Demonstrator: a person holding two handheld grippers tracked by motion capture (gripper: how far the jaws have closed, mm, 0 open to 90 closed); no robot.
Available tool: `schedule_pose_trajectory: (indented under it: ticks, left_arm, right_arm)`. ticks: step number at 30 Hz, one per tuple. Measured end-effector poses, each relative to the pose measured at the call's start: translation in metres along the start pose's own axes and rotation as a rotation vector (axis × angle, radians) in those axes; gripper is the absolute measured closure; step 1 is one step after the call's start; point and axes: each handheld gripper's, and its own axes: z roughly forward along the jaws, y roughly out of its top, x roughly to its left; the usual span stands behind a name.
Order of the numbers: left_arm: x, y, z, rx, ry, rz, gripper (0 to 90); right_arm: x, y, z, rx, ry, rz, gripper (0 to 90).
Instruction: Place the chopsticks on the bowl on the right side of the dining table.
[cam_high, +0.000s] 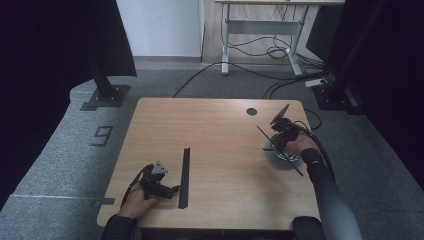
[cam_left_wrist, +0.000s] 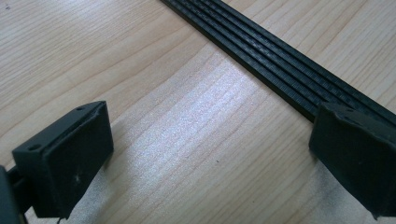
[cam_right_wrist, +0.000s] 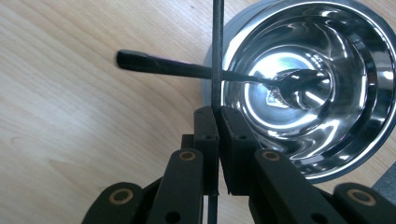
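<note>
My right gripper hovers over a shiny metal bowl at the table's right side. In the right gripper view its jaws are shut on a thin black rod that runs straight out past the bowl's rim. A black-handled spoon lies with its head in the bowl and its handle sticking out over the rim, crossing under the rod. Near the front left, my left gripper rests low on the table, open, beside a long black ribbed strip. Its jaws hold nothing, and one fingertip sits at the strip.
The wooden table has a round cable hole at the back right. Black stand bases stand on the grey carpet to both sides. A desk frame and loose cables lie behind.
</note>
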Motion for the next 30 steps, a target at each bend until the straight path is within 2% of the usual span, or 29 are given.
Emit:
schedule_pose_trajectory:
  ticks: [16, 30]
  left_arm:
    - [0.0, 0.0, 0.0, 0.0, 0.0, 0.0, 0.0]
    - [0.0, 0.0, 0.0, 0.0, 0.0, 0.0, 0.0]
  right_arm:
    - [-0.014, 0.006, 0.028, 0.013, -0.006, 0.025, 85.7]
    - [-0.019, 0.006, 0.035, 0.013, -0.009, 0.043, 85.5]
